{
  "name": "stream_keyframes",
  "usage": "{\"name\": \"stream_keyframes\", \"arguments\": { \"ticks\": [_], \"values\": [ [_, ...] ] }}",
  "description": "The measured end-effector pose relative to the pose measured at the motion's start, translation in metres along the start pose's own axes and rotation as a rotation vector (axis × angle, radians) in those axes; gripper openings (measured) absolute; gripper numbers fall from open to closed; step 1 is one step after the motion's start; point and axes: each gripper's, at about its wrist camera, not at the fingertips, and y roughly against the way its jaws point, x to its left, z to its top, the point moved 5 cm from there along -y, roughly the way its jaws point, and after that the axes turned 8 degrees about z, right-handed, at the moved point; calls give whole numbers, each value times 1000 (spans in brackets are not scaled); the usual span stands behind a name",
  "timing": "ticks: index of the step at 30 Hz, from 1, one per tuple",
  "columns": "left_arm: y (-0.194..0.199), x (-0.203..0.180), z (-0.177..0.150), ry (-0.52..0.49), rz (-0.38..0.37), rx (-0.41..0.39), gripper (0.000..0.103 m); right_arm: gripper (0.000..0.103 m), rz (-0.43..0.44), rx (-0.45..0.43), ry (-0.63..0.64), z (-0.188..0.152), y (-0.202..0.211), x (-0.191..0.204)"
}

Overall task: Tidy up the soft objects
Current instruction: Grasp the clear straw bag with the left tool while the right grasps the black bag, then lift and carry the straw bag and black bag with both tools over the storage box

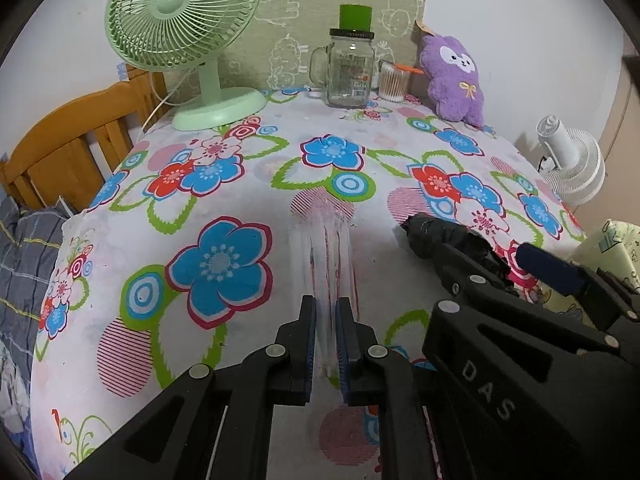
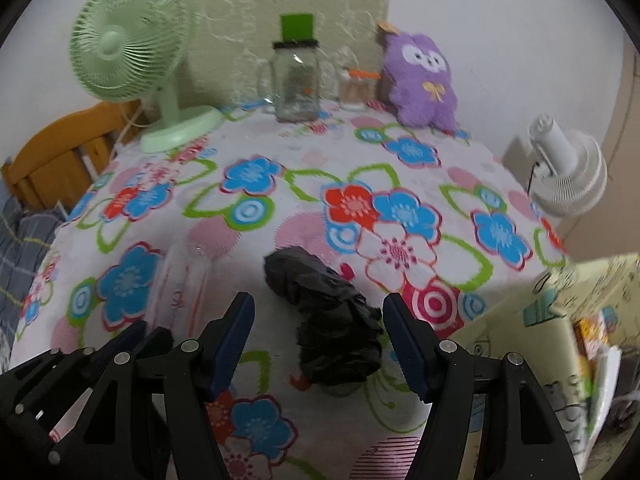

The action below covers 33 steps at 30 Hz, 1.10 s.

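Left gripper (image 1: pixel 326 344), black with blue pads, jaws clamped on a clear, thin plastic bag (image 1: pixel 322 256) with red print; the bag stretches forward from the pads and lies flat on the floral tablecloth (image 1: pixel 224 208).

Right gripper (image 2: pixel 320 336), same make, jaws spread apart, nothing pinched. A crumpled black plastic bag (image 2: pixel 328 320) lies on the cloth between and just ahead of its pads; contact with either pad can't be told. In the left wrist view the same black bag (image 1: pixel 440 240) sits at the tip of the right gripper (image 1: pixel 500 260), right of the clear bag.

Back of the table: mint-green desk fan (image 1: pixel 184 40) on the left, clear glass mason jar with handle and dark lid (image 1: pixel 350 68) in the middle, a green cylinder (image 1: pixel 355 17) standing behind it, small clear cup of cotton swabs (image 1: pixel 394 82) beside the jar, purple plush toy with white face (image 1: pixel 454 76) leaning against the wall on the right. White fan (image 1: pixel 572 164) off the table's right edge. Orange wooden chair back (image 1: pixel 72 144) at left.
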Motion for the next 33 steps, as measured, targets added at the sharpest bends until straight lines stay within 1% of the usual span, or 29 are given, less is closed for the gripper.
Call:
{"name": "stream_keyframes", "arguments": {
  "ticks": [5, 6, 8, 9, 10, 13, 17, 25, 33],
  "values": [
    [-4, -3, -2, -15, 14, 2, 7, 70, -6, 46, -54, -8, -13, -11],
    [-5, -4, -2, -17, 15, 1, 7, 69, -6, 48, -61, -9, -15, -12],
    [-5, -5, -2, -25, 20, -4, 7, 61, 0, 57, -73, -11, -17, -13],
    [-5, -5, -3, -29, 24, -6, 7, 54, 2, 63, -76, -11, -18, -13],
    [-5, -5, -3, -32, 26, -7, 7, 49, 2, 68, -80, -12, -18, -13],
    [-4, -6, -3, -41, 33, -12, 7, 45, 11, 76, -89, -14, -18, -14],
    [-2, -7, -5, -48, 47, -18, 7, 43, 14, 72, -76, -16, -14, -13],
    [5, -10, -9, -42, 32, -16, 7, 43, 34, 59, -64, -19, 0, -11],
    [17, -9, -14, -23, 33, -22, 7, 43, 41, 39, -52, -23, 16, -8]
  ]
}}
